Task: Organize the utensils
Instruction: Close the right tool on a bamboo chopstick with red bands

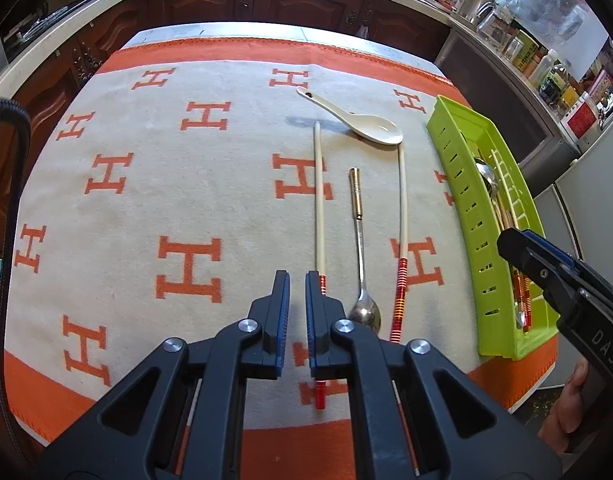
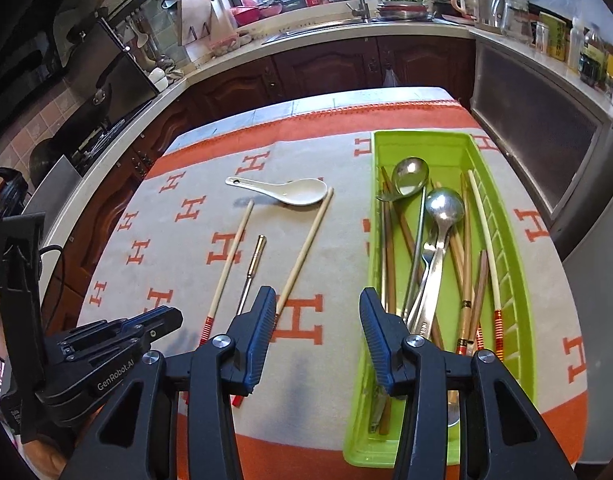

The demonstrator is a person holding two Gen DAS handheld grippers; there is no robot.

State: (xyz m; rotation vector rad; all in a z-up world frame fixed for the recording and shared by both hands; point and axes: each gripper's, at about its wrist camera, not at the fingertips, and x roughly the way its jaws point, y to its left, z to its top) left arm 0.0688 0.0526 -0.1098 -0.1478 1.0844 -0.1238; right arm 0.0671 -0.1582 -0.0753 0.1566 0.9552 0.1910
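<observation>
Two grippers are in the pictures, and neither one holds anything. The left gripper has its jaws nearly closed, with only a thin gap between them and nothing in that gap; in the left wrist view it stands low in the centre of the frame, over the cloth. The right gripper has its jaws apart and empty. In the right wrist view its left finger is above the cloth and its right finger is above the near part of the green tray.

Just right of the left gripper's fingertips lies a pale chopstick with a red banded end, partly hidden under the right finger. Next to it, toward the right of the frame, lies a metal spoon with its bowl toward the camera. Further right is a second pale chopstick, whose far tip touches or goes under the white ceramic spoon. All four lie on the orange and grey cloth with the H pattern.

The green tray is at the right side of the cloth in both views. Inside it are two metal spoons, a fork, some brown chopsticks and a pale chopstick with red bands.

Behind the table are dark wooden cabinets and a kitchen counter with a sink.
</observation>
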